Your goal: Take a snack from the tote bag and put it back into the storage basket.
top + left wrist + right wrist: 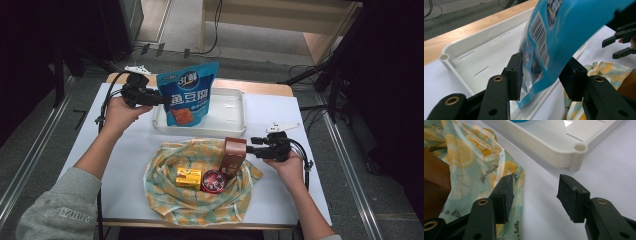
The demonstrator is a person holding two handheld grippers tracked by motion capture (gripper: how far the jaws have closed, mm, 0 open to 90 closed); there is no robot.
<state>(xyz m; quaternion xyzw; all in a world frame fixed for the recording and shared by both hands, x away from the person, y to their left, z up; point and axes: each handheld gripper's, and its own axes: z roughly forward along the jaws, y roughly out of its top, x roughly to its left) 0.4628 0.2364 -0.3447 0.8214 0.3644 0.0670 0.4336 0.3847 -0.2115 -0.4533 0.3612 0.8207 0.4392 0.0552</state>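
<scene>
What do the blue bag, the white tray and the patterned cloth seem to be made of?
The blue bag looks like glossy plastic film: it shines and bends between the left gripper jaws. The white tray seems to be hard moulded plastic, smooth with a slight sheen, a rounded rim and a corner post. The patterned cloth looks like thin matt fabric, wrinkled, with a stitched hem.

A patterned yellow-and-teal cloth (200, 200) with a lemon print lies spread on the near half of the white-covered worktop (125, 150). On the cloth rest a small yellow rectangular box (188, 177), a round red-and-black tin (213, 181) just beside it, and an upright brown carton (233, 155) touching the tin's far side. The worktop's far wooden edge (260, 86) is bare. Beyond it, black cables (215, 30) run across the grey floor (185, 25).
</scene>
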